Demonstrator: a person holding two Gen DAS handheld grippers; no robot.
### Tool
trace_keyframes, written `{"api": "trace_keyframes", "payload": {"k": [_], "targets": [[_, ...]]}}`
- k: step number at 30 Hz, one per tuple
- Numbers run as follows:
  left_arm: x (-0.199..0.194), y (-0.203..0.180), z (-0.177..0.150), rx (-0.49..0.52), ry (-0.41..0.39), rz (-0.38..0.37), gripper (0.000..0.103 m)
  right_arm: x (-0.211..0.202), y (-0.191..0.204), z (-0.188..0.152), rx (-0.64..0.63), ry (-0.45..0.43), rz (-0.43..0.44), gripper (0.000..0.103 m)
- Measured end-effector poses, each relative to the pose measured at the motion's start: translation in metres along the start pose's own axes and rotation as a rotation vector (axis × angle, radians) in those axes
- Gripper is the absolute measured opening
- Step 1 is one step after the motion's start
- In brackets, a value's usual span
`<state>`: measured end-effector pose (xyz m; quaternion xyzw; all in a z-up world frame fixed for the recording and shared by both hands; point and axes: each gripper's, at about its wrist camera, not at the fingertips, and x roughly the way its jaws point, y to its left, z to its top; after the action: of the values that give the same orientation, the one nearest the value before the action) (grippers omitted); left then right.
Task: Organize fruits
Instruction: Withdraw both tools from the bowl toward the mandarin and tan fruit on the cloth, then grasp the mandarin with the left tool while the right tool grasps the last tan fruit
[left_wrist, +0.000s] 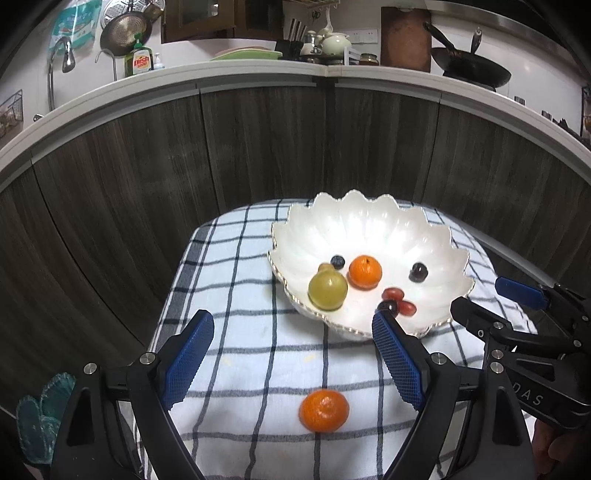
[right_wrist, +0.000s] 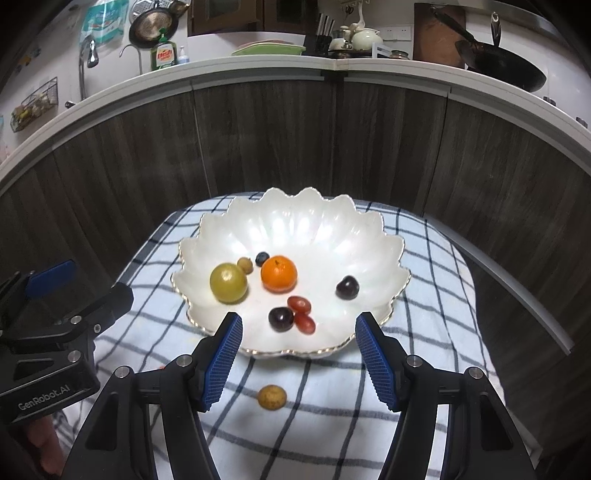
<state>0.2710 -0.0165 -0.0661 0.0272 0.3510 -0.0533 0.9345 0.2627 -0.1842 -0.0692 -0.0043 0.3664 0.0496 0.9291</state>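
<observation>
While both wrist views look down on the same white scalloped bowl, each hides something the other shows. From the left wrist, the left hand-held gripper stands released with nothing between its blue pads, and its right finger covers the bowl's near rim and part of a dark grape. Short of the bowl, on the checked cloth, a loose mandarin lies between those fingers; the right wrist view shows only a sliver of orange at that spot, behind its own left finger.

From the right wrist, the right hand-held gripper is likewise released and empty, its fingertips over the bowl's near rim. On the cloth just before the bowl sits a small tan fruit, possibly a longan, which the left view does not show at all.

Inside the bowl, both views give a green round fruit, a second mandarin, a blueberry, two red grapes and another dark grape toward the bowl's right. A little tan fruit beside the green one is clear from the right wrist but mostly hidden behind it from the left.

Each camera catches the other gripper only from the side, cut off at the frame edge. The tabletop under the cloth is not visible.
</observation>
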Motion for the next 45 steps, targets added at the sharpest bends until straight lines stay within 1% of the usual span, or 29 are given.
{"api": "trace_keyframes", "payload": {"k": [6, 12, 24, 30, 33, 36, 40, 45], "targets": [[0.004, 0.002, -0.018, 0.002, 0.008, 0.004, 0.088, 0.004, 0.003, -0.016, -0.023, 0.005, 0.007, 0.065], [0.012, 0.002, -0.036, 0.018, 0.035, 0.002, 0.088, 0.011, 0.007, -0.031, -0.053, 0.017, 0.001, 0.065], [0.031, -0.003, -0.058, 0.044, 0.106, -0.026, 0.087, 0.030, 0.007, -0.051, -0.061, 0.068, 0.028, 0.065], [0.040, -0.007, -0.067, 0.057, 0.136, -0.045, 0.086, 0.042, 0.009, -0.060, -0.064, 0.114, 0.062, 0.065], [0.047, -0.008, -0.071, 0.050, 0.165, -0.062, 0.082, 0.049, 0.011, -0.065, -0.067, 0.136, 0.076, 0.065], [0.051, -0.008, -0.073, 0.048, 0.180, -0.065, 0.081, 0.052, 0.010, -0.067, -0.063, 0.146, 0.081, 0.065], [0.059, -0.009, -0.077, 0.048, 0.202, -0.073, 0.076, 0.058, 0.010, -0.068, -0.057, 0.157, 0.083, 0.065], [0.065, -0.011, -0.079, 0.044, 0.215, -0.088, 0.071, 0.065, 0.010, -0.070, -0.051, 0.168, 0.084, 0.064]]}}
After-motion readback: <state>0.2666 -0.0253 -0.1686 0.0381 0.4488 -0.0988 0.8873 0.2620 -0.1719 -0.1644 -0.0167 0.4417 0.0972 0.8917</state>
